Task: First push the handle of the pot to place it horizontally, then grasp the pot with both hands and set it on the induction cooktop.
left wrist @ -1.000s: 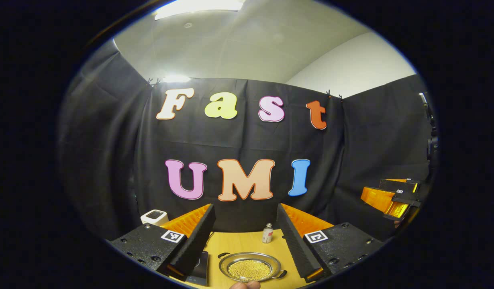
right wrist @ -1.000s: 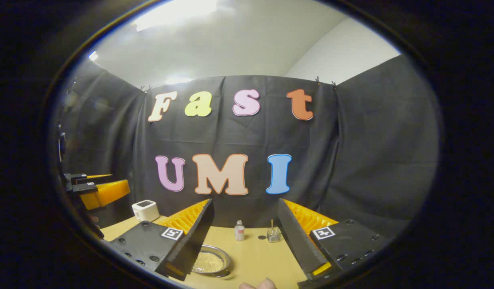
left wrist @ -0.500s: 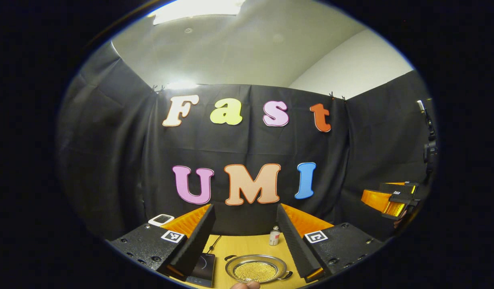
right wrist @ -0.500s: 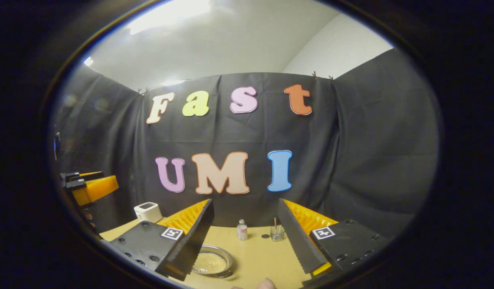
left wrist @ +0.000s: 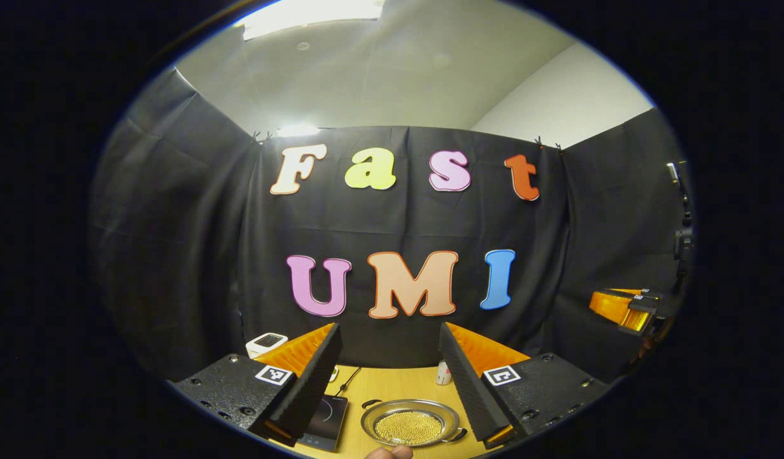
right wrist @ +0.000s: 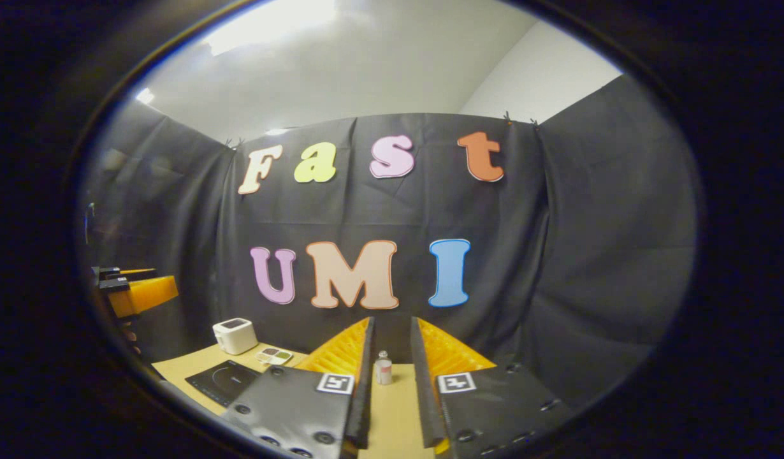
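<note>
Pale wooden table (left wrist: 398, 386); flat black induction cooktop (left wrist: 325, 417) w/ shallow round steel pot (left wrist: 410, 426) of yellow beads just right of it. Likely stiff, slippery, spill-prone: grip opposite loop handles. Left gripper (left wrist: 390, 370) fingers wide apart; right gripper (right wrist: 390, 370) fingers nearly together, holding nothing.

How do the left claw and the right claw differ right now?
The left claw has its fingers spread wide; the right claw has them drawn close, with a narrow gap. The pot lies between the left claw's fingers, a small bottle between the right's. Both have orange-backed black fingers and grip nothing.
</note>
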The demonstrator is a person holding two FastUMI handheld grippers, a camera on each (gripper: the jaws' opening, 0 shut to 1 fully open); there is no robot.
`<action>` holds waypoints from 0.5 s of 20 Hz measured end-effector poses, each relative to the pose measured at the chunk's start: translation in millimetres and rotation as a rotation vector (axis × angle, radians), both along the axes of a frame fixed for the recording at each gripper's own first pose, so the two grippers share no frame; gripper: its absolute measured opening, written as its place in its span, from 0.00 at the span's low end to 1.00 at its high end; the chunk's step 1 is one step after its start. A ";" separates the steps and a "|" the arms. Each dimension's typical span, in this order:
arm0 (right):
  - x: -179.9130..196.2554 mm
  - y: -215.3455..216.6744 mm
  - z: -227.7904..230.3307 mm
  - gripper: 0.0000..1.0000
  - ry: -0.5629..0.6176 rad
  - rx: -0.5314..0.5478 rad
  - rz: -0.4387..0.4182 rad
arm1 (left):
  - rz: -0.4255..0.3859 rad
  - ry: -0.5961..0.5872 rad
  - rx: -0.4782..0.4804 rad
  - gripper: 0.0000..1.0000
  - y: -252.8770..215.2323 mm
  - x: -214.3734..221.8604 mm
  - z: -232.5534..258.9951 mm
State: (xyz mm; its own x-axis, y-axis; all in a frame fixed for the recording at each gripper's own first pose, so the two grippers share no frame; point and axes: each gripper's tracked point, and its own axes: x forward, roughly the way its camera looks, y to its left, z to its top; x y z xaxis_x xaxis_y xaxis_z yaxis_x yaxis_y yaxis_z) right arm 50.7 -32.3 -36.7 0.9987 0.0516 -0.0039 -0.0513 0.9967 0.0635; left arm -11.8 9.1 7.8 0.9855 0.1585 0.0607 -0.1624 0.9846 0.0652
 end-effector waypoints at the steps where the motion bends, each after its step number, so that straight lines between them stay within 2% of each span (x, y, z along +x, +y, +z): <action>1: 1.1 3.1 -1.6 0.20 -0.001 0.018 0.017 | 0.011 -0.008 -0.005 0.93 -0.7 0.9 2.0; 2: 4.2 3.7 -2.4 0.10 -0.012 0.030 0.027 | 0.021 -0.015 -0.005 0.93 -1.7 0.9 2.8; 4: 11.1 7.6 -4.7 0.08 -0.018 0.075 0.061 | 0.048 0.003 0.002 0.93 2.7 0.9 -4.8; 5: 13.7 10.1 -13.1 0.03 0.003 0.093 0.077 | 0.056 0.002 0.004 0.93 4.5 2.0 -6.7; 6: 15.5 11.1 -23.2 0.00 0.029 0.096 0.087 | 0.062 -0.002 0.004 0.89 7.5 4.7 -6.4; 7: 20.3 15.1 -33.9 0.04 0.056 0.090 0.106 | 0.065 0.000 0.002 0.93 10.2 6.8 -9.7; 9: 23.9 27.5 -47.3 0.04 0.084 0.090 0.147 | 0.058 0.017 -0.006 0.93 19.3 15.7 -20.0; 10: 29.2 31.9 -50.0 0.00 0.086 0.089 0.155 | 0.046 0.019 -0.009 0.93 24.9 21.9 -23.2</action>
